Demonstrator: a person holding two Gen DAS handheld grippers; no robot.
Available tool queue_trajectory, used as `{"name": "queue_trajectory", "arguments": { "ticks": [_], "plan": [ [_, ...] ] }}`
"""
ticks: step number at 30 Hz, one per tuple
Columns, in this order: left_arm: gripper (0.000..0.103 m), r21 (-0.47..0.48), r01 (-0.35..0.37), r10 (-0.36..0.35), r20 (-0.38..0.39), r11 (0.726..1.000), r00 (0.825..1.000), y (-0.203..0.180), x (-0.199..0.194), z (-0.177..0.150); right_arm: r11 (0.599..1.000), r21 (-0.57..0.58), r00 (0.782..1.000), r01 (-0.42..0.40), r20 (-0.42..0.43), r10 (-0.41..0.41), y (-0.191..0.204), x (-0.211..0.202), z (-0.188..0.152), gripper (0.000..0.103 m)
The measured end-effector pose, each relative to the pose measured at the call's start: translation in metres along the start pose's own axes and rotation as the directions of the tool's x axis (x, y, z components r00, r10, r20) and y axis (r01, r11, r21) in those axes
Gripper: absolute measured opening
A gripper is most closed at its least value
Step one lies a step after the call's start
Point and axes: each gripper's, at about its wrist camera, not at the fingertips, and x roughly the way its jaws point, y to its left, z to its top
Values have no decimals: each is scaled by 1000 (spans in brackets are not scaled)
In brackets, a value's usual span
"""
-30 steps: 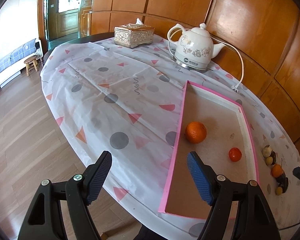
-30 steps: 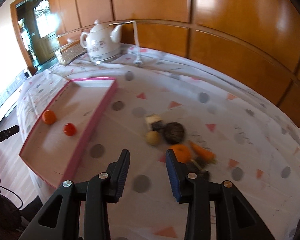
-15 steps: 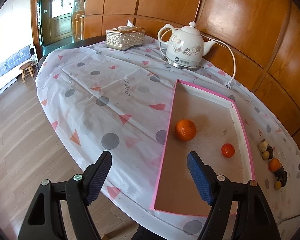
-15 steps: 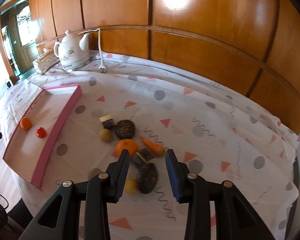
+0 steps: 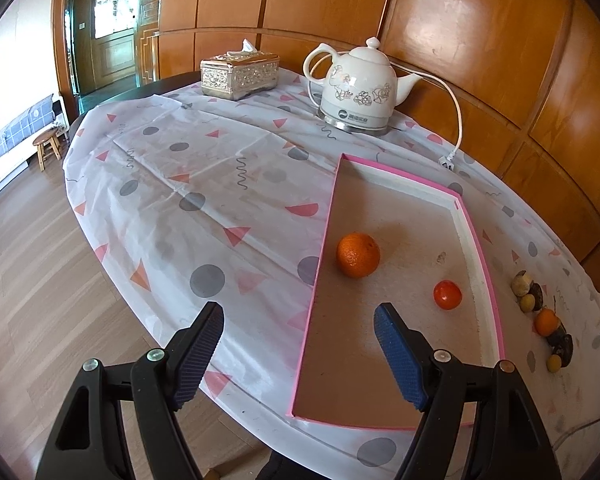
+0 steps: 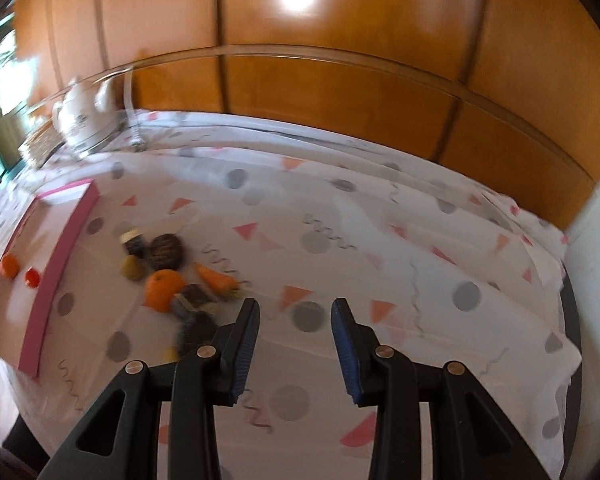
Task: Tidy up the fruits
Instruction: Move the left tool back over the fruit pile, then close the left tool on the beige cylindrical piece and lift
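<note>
A pink-rimmed tray holds a large orange and a small red fruit; the tray also shows in the right wrist view. My left gripper is open and empty above the tray's near left rim. A pile on the cloth right of the tray holds an orange, a carrot, a round dark item, a yellowish fruit and other small pieces. My right gripper is open and empty, just right of the pile. The right view is blurred.
A white electric kettle with its cord and a silver tissue box stand at the table's far side. A wood-panelled wall runs behind. The table edge and wooden floor lie to the left.
The right gripper has swung right, so the pile now sits to its left instead of between the fingers. The left view has shifted slightly; the tray fruits have not moved.
</note>
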Motion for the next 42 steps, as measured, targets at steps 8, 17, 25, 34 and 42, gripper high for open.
{"name": "queue_trajectory", "arguments": {
  "ticks": [8,17,25,34,42],
  "plan": [
    [78,46,14,-14,-3,999,1000,-17,1,3,968,221,991,119,-90,-101,-60,15,-8,37],
    [78,122,53,-51,-21,991,999,-49,6,8,819,527,969,228,-206,-137,-137,18,-28,38],
    [77,307,213,-200,-73,928,977,-132,13,16,749,616,969,245,-171,-176,-157,2,-32,38],
    [58,386,415,-337,-255,824,906,-231,54,19,675,705,975,219,-139,-172,-178,-9,-41,38],
    [39,385,465,-333,-361,797,871,-280,100,17,637,747,980,193,-120,-157,-186,-13,-46,38]
  ]
}}
